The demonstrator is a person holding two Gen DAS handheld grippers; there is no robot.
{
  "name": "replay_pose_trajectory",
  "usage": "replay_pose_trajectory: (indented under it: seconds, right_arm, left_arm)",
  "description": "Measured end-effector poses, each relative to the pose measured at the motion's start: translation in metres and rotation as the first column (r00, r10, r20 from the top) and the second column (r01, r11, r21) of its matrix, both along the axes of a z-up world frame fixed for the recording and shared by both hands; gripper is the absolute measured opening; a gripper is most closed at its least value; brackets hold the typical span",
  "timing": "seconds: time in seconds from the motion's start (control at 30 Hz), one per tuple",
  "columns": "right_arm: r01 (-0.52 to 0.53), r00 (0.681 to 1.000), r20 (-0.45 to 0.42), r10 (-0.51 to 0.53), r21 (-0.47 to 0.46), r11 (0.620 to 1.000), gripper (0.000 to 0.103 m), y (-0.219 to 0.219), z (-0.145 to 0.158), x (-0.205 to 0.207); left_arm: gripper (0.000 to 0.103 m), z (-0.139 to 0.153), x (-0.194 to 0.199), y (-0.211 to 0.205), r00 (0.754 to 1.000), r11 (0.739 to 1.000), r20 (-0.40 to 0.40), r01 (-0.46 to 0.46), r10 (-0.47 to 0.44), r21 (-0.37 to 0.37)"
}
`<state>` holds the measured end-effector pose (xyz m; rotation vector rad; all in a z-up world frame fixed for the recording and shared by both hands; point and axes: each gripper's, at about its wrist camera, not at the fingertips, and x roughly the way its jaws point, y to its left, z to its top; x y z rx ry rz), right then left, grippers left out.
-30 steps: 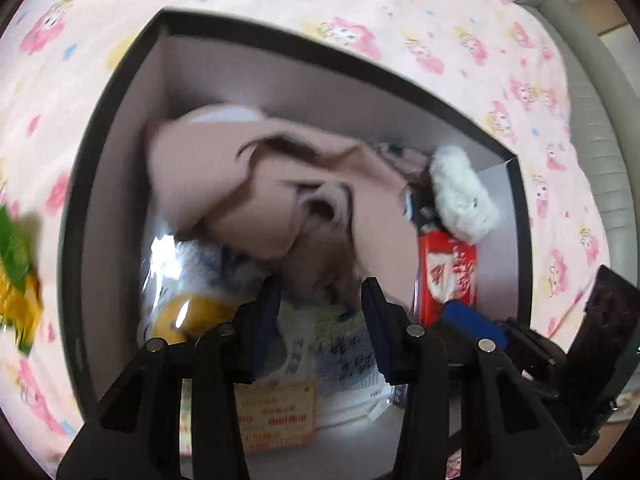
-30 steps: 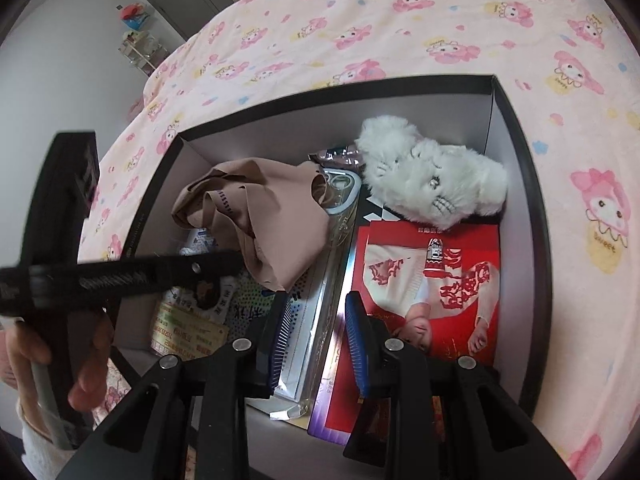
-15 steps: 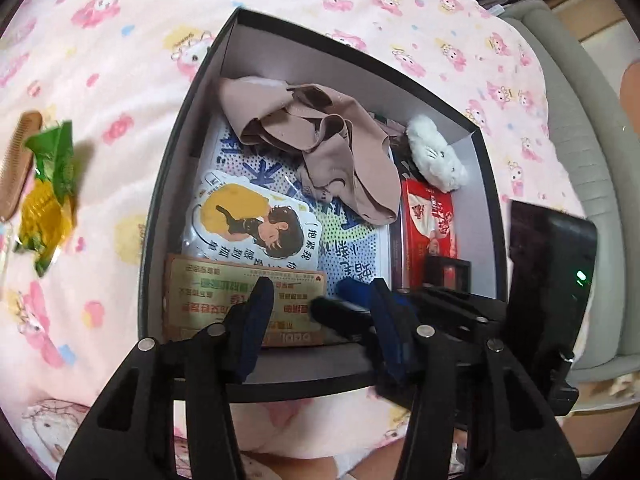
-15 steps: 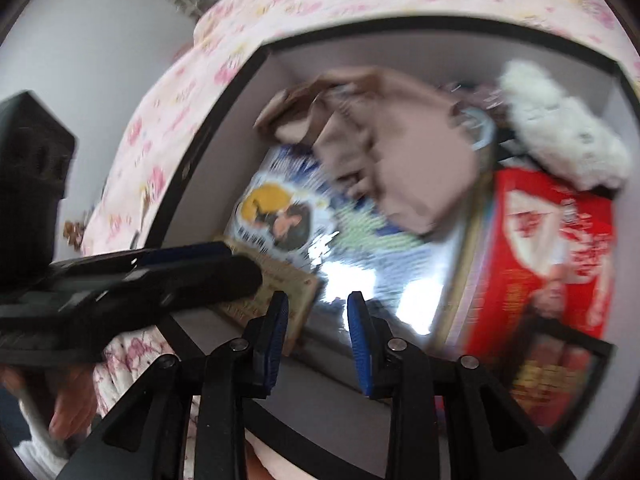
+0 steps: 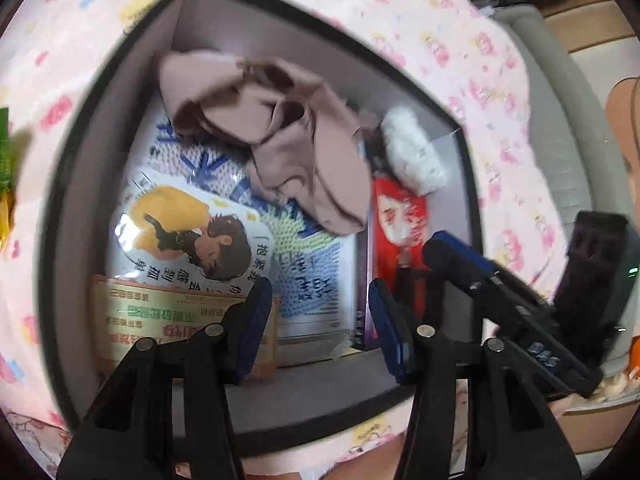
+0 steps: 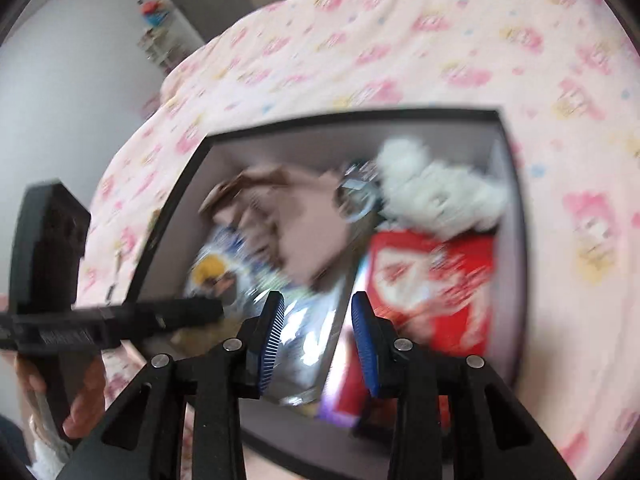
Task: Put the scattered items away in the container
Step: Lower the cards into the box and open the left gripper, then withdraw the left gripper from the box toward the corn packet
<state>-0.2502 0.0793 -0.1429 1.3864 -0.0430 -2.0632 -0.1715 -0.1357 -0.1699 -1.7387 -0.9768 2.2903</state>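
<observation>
A black box [image 5: 120,56] [image 6: 352,114] sits on the pink patterned bedspread. Inside lie a beige cloth [image 5: 280,132] [image 6: 296,220], a white plush toy [image 5: 412,152] [image 6: 436,192], a red packet [image 5: 396,224] [image 6: 432,280], a cartoon-print packet [image 5: 188,232] and an orange card [image 5: 160,320]. My left gripper [image 5: 320,308] is open and empty above the box's near end. My right gripper [image 6: 318,320] is open and empty above the box; it shows at the right of the left wrist view [image 5: 460,256].
A green and yellow snack packet [image 5: 4,168] lies on the bedspread left of the box. A grey padded bed edge [image 5: 560,128] runs along the right. A shelf with small items [image 6: 154,20] stands by the far wall.
Both grippers have shifted over the box with motion blur. The left one dropped closer to the box after pulling back; the right one swung back and raised its view. Box contents stay put.
</observation>
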Motion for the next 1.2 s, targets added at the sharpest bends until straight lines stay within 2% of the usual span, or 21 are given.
replay_pose_trajectory:
  seconds: [0.07, 0.13, 0.2, 0.33, 0.43, 0.57, 0.63, 0.73, 0.8, 0.93, 1.1, 1.2]
  right_arm:
    - [-0.018, 0.999, 0.034, 0.018, -0.003, 1.000, 0.031, -0.002, -0.010, -0.006]
    - [-0.032, 0.998, 0.058, 0.032, 0.013, 0.999, 0.031, -0.017, -0.019, -0.002]
    - [-0.038, 0.997, 0.066, 0.035, 0.032, 0.999, 0.031, -0.016, -0.026, 0.003]
    - [-0.010, 1.000, 0.004, 0.009, 0.099, 0.995, 0.031, -0.022, -0.024, 0.001]
    - [0.003, 1.000, -0.015, -0.002, 0.069, 0.998, 0.031, -0.017, -0.013, 0.008]
    - [0.025, 0.994, -0.112, -0.017, 0.073, 0.997, 0.031, -0.014, 0.025, 0.031]
    - [0.048, 0.984, -0.174, -0.033, 0.081, 0.996, 0.039, -0.010, 0.046, 0.049]
    - [0.064, 0.967, -0.251, -0.040, 0.088, 0.994, 0.047, -0.003, 0.074, 0.080]
    - [0.094, 0.955, -0.291, -0.061, 0.099, 0.991, 0.047, 0.002, 0.087, 0.099]
    - [0.134, 0.935, -0.342, -0.096, 0.090, 0.987, 0.047, 0.020, 0.113, 0.136]
    - [0.143, 0.910, -0.405, -0.092, 0.097, 0.985, 0.047, 0.015, 0.131, 0.180]
    - [0.093, 0.920, -0.387, -0.058, 0.072, 0.993, 0.047, 0.002, 0.131, 0.197]
  left_arm:
    - [0.050, -0.006, -0.001, -0.004, 0.999, 0.998, 0.039, -0.020, 0.022, -0.063]
    - [0.049, -0.003, 0.000, -0.008, 0.998, 0.993, 0.043, -0.039, 0.044, -0.108]
    - [0.049, 0.006, 0.004, -0.009, 0.997, 0.980, 0.033, -0.059, 0.066, -0.191]
    - [0.049, 0.027, 0.016, -0.004, 0.998, 0.983, -0.042, -0.058, 0.051, -0.173]
    - [0.049, 0.053, 0.030, 0.009, 0.993, 0.957, -0.110, -0.078, 0.048, -0.279]
    - [0.055, 0.087, 0.054, 0.024, 0.979, 0.943, -0.204, -0.064, -0.004, -0.326]
    - [0.057, 0.104, 0.067, 0.032, 0.970, 0.933, -0.243, -0.064, -0.026, -0.353]
    - [0.056, 0.123, 0.078, 0.054, 0.954, 0.935, -0.293, -0.050, -0.059, -0.352]
    - [0.057, 0.132, 0.087, 0.064, 0.946, 0.932, -0.317, -0.061, -0.060, -0.358]
    - [0.057, 0.149, 0.112, 0.073, 0.933, 0.947, -0.348, -0.030, -0.088, -0.320]
    - [0.057, 0.161, 0.151, 0.062, 0.927, 0.953, -0.361, -0.014, -0.101, -0.302]
    - [0.057, 0.161, 0.174, 0.047, 0.933, 0.950, -0.352, -0.043, -0.073, -0.310]
